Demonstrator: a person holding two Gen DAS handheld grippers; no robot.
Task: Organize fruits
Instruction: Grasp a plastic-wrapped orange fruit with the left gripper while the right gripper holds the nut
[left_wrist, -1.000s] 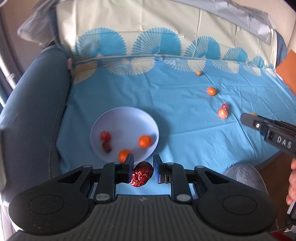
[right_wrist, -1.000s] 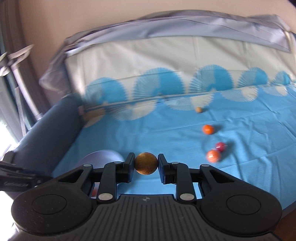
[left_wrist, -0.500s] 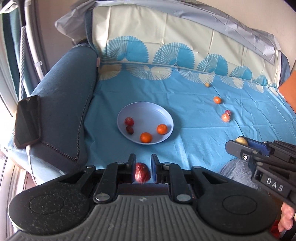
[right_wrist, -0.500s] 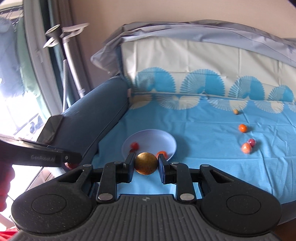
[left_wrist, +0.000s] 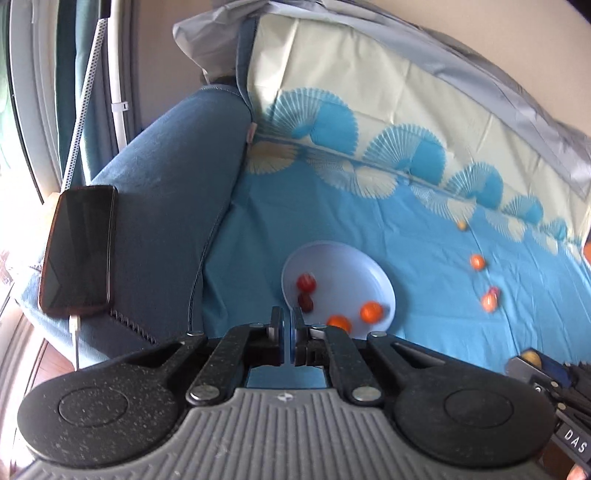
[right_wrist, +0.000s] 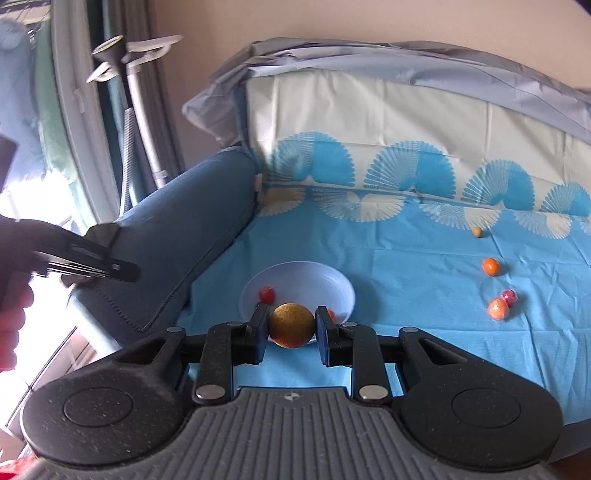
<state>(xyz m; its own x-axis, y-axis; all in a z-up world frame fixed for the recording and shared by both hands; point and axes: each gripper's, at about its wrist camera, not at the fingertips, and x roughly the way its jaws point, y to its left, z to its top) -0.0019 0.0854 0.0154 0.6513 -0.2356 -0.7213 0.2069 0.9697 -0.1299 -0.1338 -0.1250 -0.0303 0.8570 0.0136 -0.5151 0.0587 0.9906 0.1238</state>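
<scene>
A pale blue plate (left_wrist: 343, 269) on the blue sheet holds a red fruit (left_wrist: 306, 283), a dark one (left_wrist: 306, 302) and two orange ones (left_wrist: 371, 311). My left gripper (left_wrist: 287, 317) is shut, its pads pressed together with nothing visible between them, hovering short of the plate's near rim. My right gripper (right_wrist: 291, 326) is shut on a golden-brown round fruit (right_wrist: 291, 323), just before the plate (right_wrist: 314, 275). Loose on the sheet to the right lie a small tan fruit (right_wrist: 477, 232), an orange one (right_wrist: 491, 266), another orange one (right_wrist: 498, 308) and a red one (right_wrist: 509, 296).
A dark phone (left_wrist: 79, 251) with a cable plugged in lies on the blue sofa armrest (left_wrist: 166, 199) left of the plate. A patterned backrest cushion (right_wrist: 406, 122) rises behind the sheet. A person's hand (right_wrist: 11, 314) shows at the left edge of the right wrist view.
The left gripper drew back and to the left and rolled; the wrinkled red fruit once between its jaws is gone from view and the jaws are together. The right gripper carried its fruit leftward.
</scene>
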